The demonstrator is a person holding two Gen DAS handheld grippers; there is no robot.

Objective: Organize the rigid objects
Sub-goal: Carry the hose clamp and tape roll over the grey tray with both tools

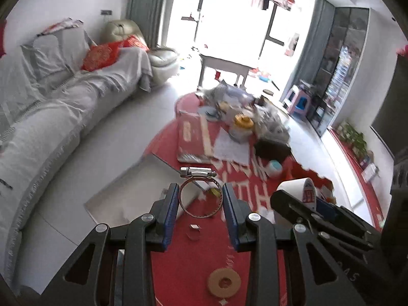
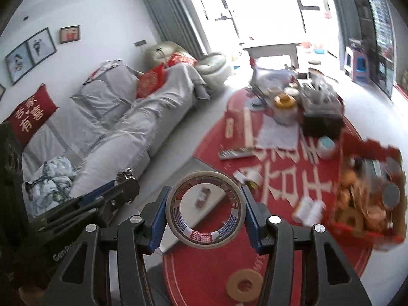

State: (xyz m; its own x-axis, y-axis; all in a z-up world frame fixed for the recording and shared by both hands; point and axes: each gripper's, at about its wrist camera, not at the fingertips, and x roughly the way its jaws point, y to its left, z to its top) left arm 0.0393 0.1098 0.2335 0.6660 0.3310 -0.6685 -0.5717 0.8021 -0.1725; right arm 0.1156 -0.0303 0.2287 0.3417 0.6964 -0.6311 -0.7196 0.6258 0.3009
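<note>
Two grippers were mid-carry above the red table (image 2: 216,267): left gripper (image 1: 200,200) clamped a metal hose clamp (image 1: 199,196), right gripper (image 2: 204,214) pinched a tape roll (image 2: 204,210). Next up, probably lowering both into the red box (image 2: 367,196), carefully.

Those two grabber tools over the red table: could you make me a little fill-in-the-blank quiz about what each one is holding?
1. The left gripper holds a metal hose ____ between its blue pads.
2. The right gripper holds a roll of ____.
3. On the red tablecloth below both lies a flat tan ____ with a hole in the middle.
4. The jar among the clutter has a ____ lid.

Missing words: clamp; tape; ring; yellow
</note>
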